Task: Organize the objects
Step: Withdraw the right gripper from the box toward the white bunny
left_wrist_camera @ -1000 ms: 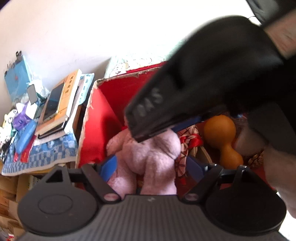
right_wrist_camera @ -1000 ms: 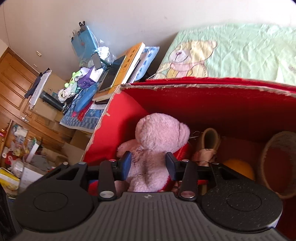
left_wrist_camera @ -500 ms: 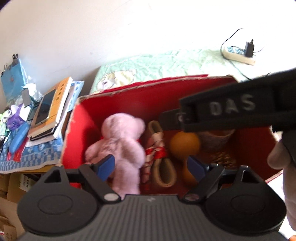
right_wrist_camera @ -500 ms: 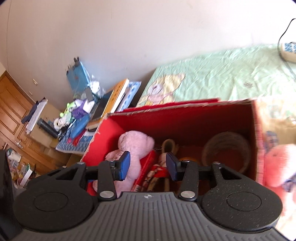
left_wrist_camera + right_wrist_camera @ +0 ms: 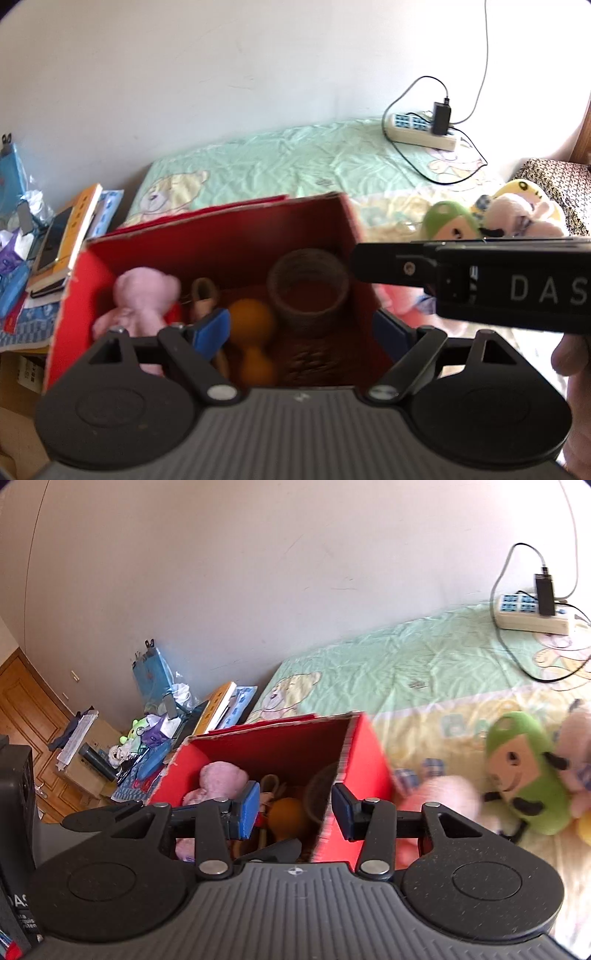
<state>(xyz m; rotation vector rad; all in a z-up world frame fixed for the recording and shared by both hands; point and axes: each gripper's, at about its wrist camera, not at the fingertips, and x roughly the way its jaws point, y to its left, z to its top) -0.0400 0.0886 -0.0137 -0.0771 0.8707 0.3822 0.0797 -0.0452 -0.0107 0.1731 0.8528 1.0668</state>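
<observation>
A red cardboard box (image 5: 221, 247) (image 5: 369, 753) stands on the bed. Inside lie a pink plush bear (image 5: 142, 299) (image 5: 221, 779), an orange gourd-shaped toy (image 5: 251, 325) (image 5: 288, 814), a woven basket (image 5: 308, 291) and a rope toy (image 5: 203, 295). My left gripper (image 5: 301, 332) is open and empty above the box. My right gripper (image 5: 293, 808) is open and empty over the box's right edge; its body (image 5: 480, 284) crosses the left wrist view. A green plush (image 5: 524, 771) (image 5: 448, 223) and pink plush toys (image 5: 443, 797) (image 5: 517, 214) lie on the bed to the right.
A green bedsheet (image 5: 295, 166) covers the bed. A power strip with charger and cables (image 5: 424, 127) (image 5: 532, 613) lies at the back right. A cluttered side table with books and a phone (image 5: 62, 236) (image 5: 207, 716) stands left of the box. A wooden door (image 5: 29, 709) is far left.
Both grippers have pulled back and up from the box. The right gripper let go of the pink bear, opened wider and swung right, bringing the plush toys on the bed into view.
</observation>
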